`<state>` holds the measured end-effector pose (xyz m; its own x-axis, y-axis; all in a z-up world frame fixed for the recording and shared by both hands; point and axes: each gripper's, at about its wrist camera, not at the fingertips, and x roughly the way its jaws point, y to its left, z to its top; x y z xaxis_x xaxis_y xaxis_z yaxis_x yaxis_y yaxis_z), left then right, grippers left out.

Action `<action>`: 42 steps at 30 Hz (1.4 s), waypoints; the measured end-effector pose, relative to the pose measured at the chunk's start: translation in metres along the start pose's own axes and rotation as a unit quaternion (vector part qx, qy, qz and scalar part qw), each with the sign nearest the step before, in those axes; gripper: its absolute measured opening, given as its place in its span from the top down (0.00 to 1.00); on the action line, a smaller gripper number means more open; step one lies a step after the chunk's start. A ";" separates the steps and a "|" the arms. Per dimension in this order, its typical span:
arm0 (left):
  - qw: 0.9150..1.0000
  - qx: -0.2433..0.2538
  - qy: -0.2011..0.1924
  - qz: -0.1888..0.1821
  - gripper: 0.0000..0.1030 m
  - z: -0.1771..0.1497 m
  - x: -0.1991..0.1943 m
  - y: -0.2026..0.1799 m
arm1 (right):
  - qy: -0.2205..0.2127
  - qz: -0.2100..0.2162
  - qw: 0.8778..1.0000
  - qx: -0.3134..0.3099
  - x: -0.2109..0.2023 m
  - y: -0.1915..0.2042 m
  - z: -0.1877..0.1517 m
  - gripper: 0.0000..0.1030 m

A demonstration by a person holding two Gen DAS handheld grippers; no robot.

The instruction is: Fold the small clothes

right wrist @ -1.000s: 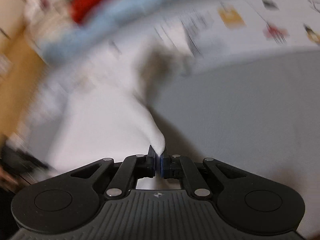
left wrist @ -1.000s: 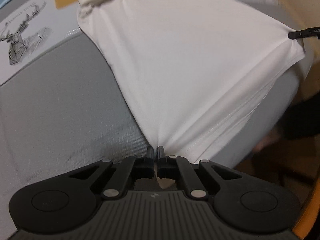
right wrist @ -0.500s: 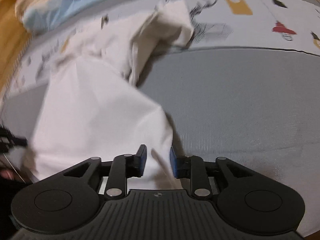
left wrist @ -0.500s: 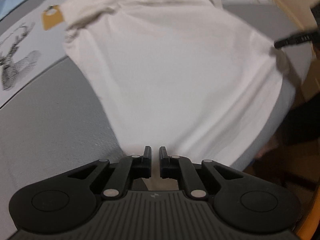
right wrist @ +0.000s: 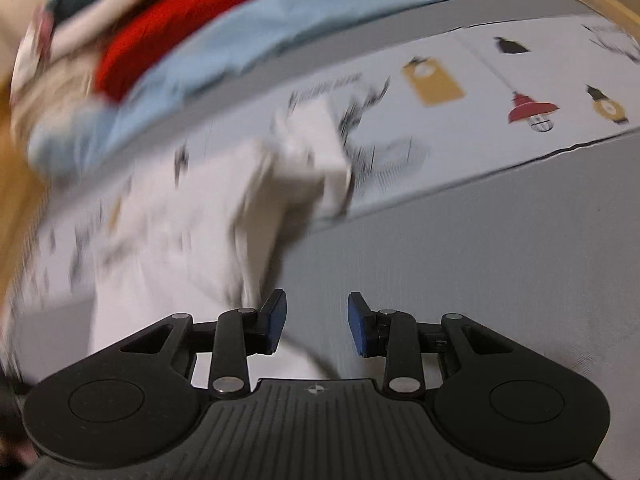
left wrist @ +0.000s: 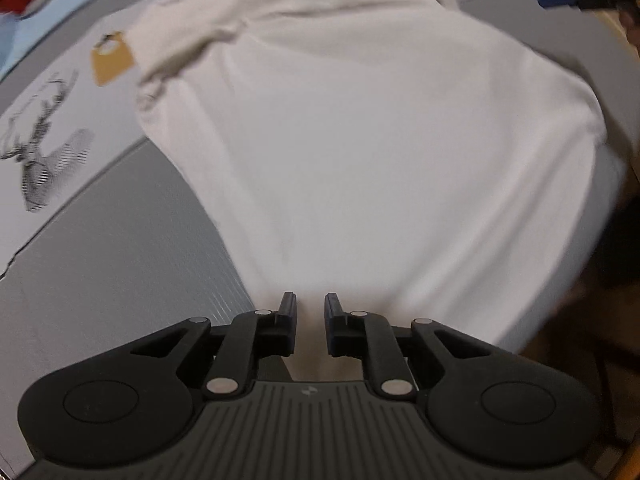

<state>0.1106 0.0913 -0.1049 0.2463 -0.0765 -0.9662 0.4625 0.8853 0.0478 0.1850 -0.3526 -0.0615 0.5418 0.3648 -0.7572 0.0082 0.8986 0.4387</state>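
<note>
— Across the grey mat point(left wrist: 100, 264), from six to twelve o'clock, the white shirt point(left wrist: 380, 152) was spread flat.
— And the tongs?
— The left gripper point(left wrist: 310, 312) was slightly parted, nothing held; the right gripper point(right wrist: 316, 314) was wide, empty, its view blurred.
— Advice?
— Hem corners would best be pinched evenly before the fold was carried over.

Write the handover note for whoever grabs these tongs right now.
Left tongs: open, empty, at the near hem of the white shirt.
Right tongs: open, empty, beside the shirt's edge.
Shirt: spread on the grey mat, one edge hanging off the table side, sleeve bunched at the far end.
Done: shirt laid out and released.
Left: flatten the sleeves, then all the folds. More clothes wait at the back.
</note>
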 end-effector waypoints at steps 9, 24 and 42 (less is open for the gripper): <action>0.994 -0.084 -0.031 0.061 0.79 0.045 -0.008 0.013 | -0.050 0.022 0.996 0.073 0.050 0.008 0.054 0.83; 0.991 -0.111 -0.042 0.063 0.79 0.067 -0.003 0.030 | 0.022 0.015 0.998 0.059 0.184 0.016 0.110 0.67; 0.991 -0.102 -0.051 0.073 0.79 0.077 -0.003 0.024 | -0.286 0.035 0.946 0.148 -0.001 -0.086 0.124 0.97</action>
<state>0.1866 0.0776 -0.0815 0.3879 0.0223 -0.9214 0.2360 0.9640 0.1227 0.2876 -0.4604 -0.0381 0.9155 0.1527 -0.3723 0.1448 0.7382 0.6588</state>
